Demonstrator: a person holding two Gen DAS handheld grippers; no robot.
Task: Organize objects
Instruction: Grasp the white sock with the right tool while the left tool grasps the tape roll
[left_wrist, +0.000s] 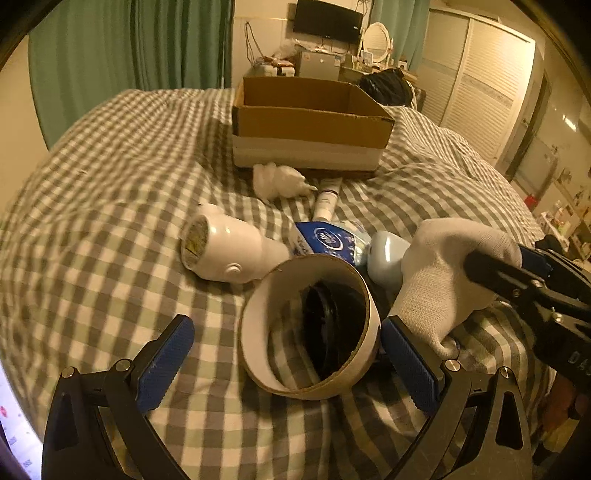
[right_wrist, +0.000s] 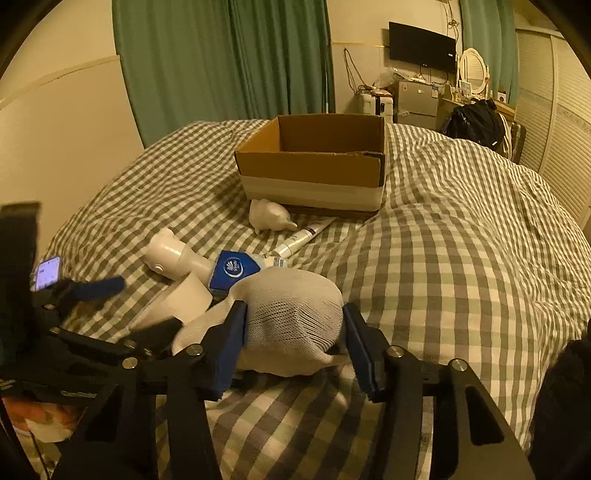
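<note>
On the checked bed a tape roll (left_wrist: 310, 328) lies between the open fingers of my left gripper (left_wrist: 288, 354), nearer the right pad. A white sock bundle (right_wrist: 291, 321) sits between the pads of my right gripper (right_wrist: 295, 347); the left pad touches it, the right stands just off it. The bundle also shows in the left wrist view (left_wrist: 443, 273). Beyond lie a white bottle (left_wrist: 229, 247), a blue tissue pack (left_wrist: 328, 240), a pale blue object (left_wrist: 388, 258), a tube (left_wrist: 327, 199) and a white plastic bag (left_wrist: 280, 181). An open cardboard box (left_wrist: 310, 122) stands behind.
A phone with a lit screen (right_wrist: 48, 275) lies at the bed's left edge. Green curtains (right_wrist: 221, 66) hang behind the bed. A TV (right_wrist: 423, 46), a small fridge (right_wrist: 415, 99) and a dark bag (right_wrist: 474, 122) stand at the back right. Louvred wardrobe doors (left_wrist: 480, 85) line the right wall.
</note>
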